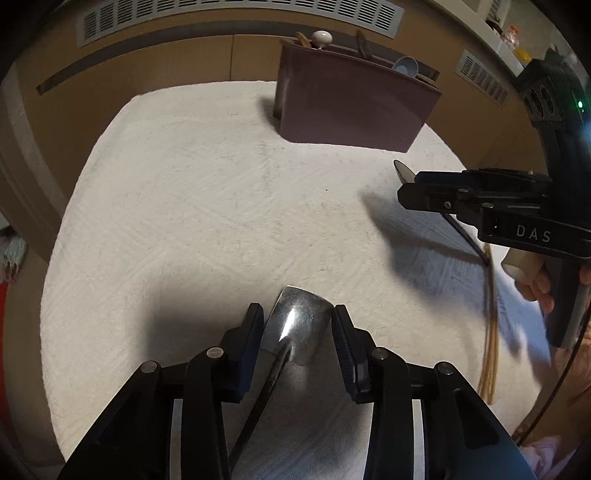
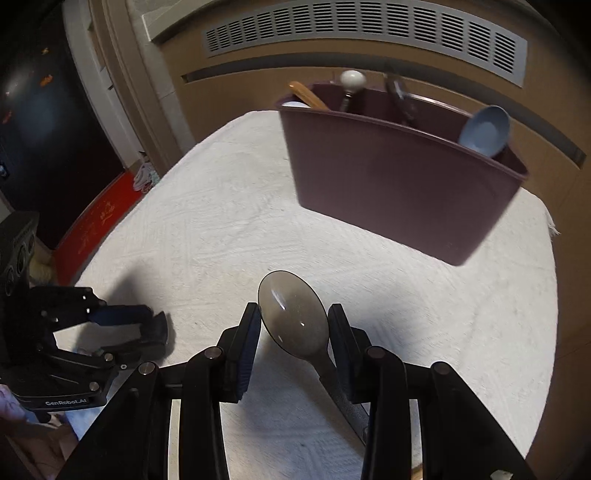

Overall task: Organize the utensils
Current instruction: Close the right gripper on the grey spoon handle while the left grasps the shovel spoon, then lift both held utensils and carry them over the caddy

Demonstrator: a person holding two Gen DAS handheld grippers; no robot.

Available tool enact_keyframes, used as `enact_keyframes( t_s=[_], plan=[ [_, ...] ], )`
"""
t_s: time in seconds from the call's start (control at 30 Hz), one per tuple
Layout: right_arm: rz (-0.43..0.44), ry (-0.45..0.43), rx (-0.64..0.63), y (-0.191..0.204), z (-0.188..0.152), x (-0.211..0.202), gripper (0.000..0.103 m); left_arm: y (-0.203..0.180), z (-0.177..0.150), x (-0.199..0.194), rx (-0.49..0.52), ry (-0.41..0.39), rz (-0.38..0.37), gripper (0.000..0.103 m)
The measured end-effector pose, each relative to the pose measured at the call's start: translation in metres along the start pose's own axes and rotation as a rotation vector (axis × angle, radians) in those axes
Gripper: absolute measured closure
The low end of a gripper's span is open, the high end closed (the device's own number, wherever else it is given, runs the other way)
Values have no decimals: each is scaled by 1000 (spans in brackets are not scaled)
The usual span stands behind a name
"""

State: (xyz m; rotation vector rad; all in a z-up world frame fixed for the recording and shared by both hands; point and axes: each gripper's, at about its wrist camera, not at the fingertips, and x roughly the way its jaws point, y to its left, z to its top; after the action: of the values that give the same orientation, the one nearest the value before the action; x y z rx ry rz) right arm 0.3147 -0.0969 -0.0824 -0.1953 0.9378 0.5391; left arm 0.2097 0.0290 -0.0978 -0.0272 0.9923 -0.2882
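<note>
My left gripper (image 1: 297, 325) is shut on a metal spatula (image 1: 297, 326), its shiny blade sticking out between the fingers above the white cloth. My right gripper (image 2: 293, 326) is shut on a dark spoon (image 2: 291, 315), its bowl forward and its handle running back to the right. The right gripper also shows at the right of the left wrist view (image 1: 424, 192), with the spoon tip (image 1: 402, 170) poking out. A maroon utensil holder (image 2: 399, 184) stands at the far edge and holds a blue spoon (image 2: 485, 131), a white-knobbed tool (image 2: 352, 83) and a wooden handle (image 2: 308, 96).
A white textured cloth (image 1: 207, 206) covers the table. Wooden chopsticks (image 1: 489, 332) lie near the right edge in the left wrist view. A wall with vent grilles (image 2: 365, 33) runs behind the holder. The left gripper shows at the lower left of the right wrist view (image 2: 155, 332).
</note>
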Motion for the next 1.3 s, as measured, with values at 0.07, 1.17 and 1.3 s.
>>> enact_keyframes(
  t_s=[0.07,1.17,1.3],
  plan=[
    [-8,20,-18,-4,0,2,68,-7,-1,2,68,10,31,64],
    [-48,-172,76,0,-39,-81,72,-12,11,-29,193,-77,-8,70],
    [-36,-229,121,-3,-41,-98,72,-19,17,-63,155,-225,-39,70]
  ],
)
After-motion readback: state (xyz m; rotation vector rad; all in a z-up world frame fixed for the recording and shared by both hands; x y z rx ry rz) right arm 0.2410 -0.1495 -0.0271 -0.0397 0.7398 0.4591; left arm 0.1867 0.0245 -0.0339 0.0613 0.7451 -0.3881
